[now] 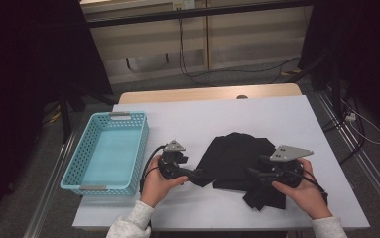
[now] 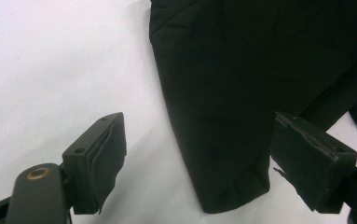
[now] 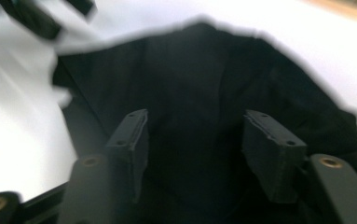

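While my left tongs [image 1: 200, 174] hang spread wide at the near-left corner of the crumpled black fabric garment [image 1: 237, 156], that corner lies between the jaws with neither pad pressing it, so they grip nothing. My right tongs [image 1: 251, 172] hover over the garment's near-right part, jaws parted and empty; their own view is blurred, but the gap is plain.

To fold well, I judge I should lower each pair until one pad slides under a single edge, pinch near the corners rather than mid-cloth, and lift both sides together so the fabric stays flat.

Under the garment, which rests near the middle of the white-topped desk [image 1: 277, 114], the surface is smooth and pale. Off to its left sits a light blue perforated plastic basket [image 1: 139, 144]. Beyond lie grey floor, trailing cables and pale wall panels.
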Available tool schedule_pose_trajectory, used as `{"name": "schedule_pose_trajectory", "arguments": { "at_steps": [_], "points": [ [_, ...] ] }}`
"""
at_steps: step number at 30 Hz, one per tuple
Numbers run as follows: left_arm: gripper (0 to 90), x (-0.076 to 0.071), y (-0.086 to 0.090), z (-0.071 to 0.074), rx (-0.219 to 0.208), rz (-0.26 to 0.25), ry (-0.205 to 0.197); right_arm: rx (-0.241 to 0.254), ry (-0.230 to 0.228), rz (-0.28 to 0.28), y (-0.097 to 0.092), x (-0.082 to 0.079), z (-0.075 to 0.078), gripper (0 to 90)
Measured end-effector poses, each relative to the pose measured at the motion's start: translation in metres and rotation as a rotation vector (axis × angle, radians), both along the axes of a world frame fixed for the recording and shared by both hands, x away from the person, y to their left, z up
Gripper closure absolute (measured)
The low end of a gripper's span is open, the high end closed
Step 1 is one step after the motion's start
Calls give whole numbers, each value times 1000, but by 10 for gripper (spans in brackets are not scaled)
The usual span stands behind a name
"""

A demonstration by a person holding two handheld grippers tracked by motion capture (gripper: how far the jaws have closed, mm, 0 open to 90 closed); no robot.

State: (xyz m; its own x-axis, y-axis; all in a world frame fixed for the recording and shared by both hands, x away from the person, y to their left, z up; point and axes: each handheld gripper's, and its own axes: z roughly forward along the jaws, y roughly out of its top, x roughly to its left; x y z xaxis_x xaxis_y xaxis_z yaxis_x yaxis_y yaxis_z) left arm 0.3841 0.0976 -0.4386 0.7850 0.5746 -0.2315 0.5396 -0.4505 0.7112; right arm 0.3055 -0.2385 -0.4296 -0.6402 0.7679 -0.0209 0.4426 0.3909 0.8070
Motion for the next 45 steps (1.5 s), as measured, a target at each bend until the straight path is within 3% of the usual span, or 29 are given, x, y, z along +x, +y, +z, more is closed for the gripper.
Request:
{"name": "schedule_pose_trajectory", "arguments": {
  "at_steps": [3, 5, 8, 10, 12, 15, 19, 29, 45],
  "points": [
    [190, 0, 0, 0, 2, 3, -2, -58, 28, 2, 1, 3, -15, 346],
    [190, 0, -1, 0, 2, 5, -2, -70, 30, -10, 3, 5, -21, 394],
    [189, 1, -1, -1, 9, -3, 2, -73, 27, -57, 2, 8, -21, 705],
    [187, 0, -2, -2, 9, 0, 0, -51, 30, -89, -1, 11, -19, 843],
    [183, 0, -2, -2, 5, -6, -2, 27, 26, -141, -7, 14, -13, 858],
    [173, -1, -4, -1, 11, -28, 2, 127, -12, -170, -12, 13, 3, 864],
    [166, -3, -9, -3, 12, -46, 1, 176, -58, -194, -19, 12, 17, 865],
    [161, -9, -16, -8, 21, -76, 4, 231, -71, -276, -42, 14, 9, 863],
    [192, -15, -27, -16, 58, -123, 13, 235, -90, -340, -54, 13, 8, 858]
  ]
}}
